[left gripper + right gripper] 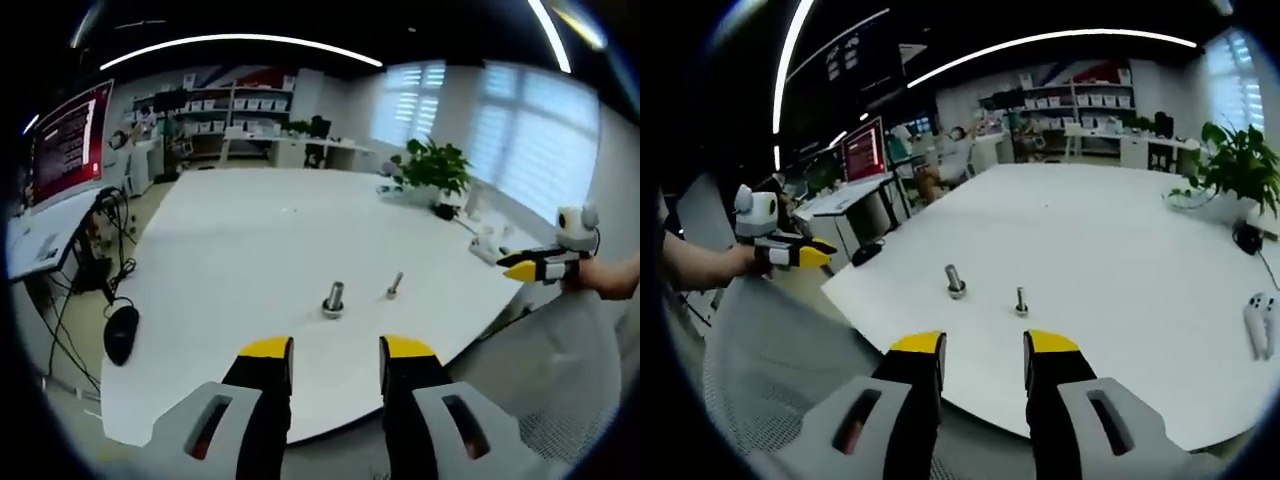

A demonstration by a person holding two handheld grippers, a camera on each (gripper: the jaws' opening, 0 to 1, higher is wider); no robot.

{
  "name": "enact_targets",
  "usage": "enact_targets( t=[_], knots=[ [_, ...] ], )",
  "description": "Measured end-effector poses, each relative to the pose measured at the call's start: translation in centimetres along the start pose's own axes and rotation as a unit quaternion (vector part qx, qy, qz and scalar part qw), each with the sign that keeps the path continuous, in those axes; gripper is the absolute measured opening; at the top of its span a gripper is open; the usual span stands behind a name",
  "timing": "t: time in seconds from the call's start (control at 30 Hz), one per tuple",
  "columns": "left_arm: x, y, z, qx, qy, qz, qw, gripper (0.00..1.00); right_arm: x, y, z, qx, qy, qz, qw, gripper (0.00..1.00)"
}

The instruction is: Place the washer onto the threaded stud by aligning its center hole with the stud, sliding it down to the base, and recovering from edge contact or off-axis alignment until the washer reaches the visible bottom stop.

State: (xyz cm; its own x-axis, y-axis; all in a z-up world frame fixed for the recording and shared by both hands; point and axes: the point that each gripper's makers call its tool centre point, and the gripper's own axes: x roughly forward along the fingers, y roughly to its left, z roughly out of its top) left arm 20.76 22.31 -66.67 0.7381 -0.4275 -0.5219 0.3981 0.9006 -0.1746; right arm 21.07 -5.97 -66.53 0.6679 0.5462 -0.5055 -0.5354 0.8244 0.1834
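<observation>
The washer is too small to tell apart from the studs. On the table (pixel 250 250) a thick stud (pixel 333 298) has a wider ring at its base, but washer or flange, cannot say. The thin stud (pixel 395 285) is tiny, its thread is not readable. The left tongs (pixel 335 362) and right tongs (pixel 984 355) are cut off by the bottom edge, w/ only the tips seen. Text on the red screen (pixel 68 140) is blurred.
</observation>
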Motion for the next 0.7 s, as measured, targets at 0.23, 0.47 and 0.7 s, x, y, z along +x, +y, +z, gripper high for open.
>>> enact_targets(
  t=[0.23,0.47,0.7],
  knots=[
    [-0.9,0.4,1.5,0.003,-0.042,0.021,0.9989,0.28,0.1,-0.2,-0.3,0.009,0.007,0.001,0.9999,0.33],
    [-1.2,0.5,2.2,0.004,-0.062,0.020,0.9979,0.28,0.0,-0.1,0.1,0.007,-0.005,-0.004,1.0000,0.33],
    [-1.1,0.8,1.9,0.001,-0.060,0.022,0.9980,0.28,0.1,0.2,-0.2,0.003,0.005,0.003,1.0000,0.34]
  ],
)
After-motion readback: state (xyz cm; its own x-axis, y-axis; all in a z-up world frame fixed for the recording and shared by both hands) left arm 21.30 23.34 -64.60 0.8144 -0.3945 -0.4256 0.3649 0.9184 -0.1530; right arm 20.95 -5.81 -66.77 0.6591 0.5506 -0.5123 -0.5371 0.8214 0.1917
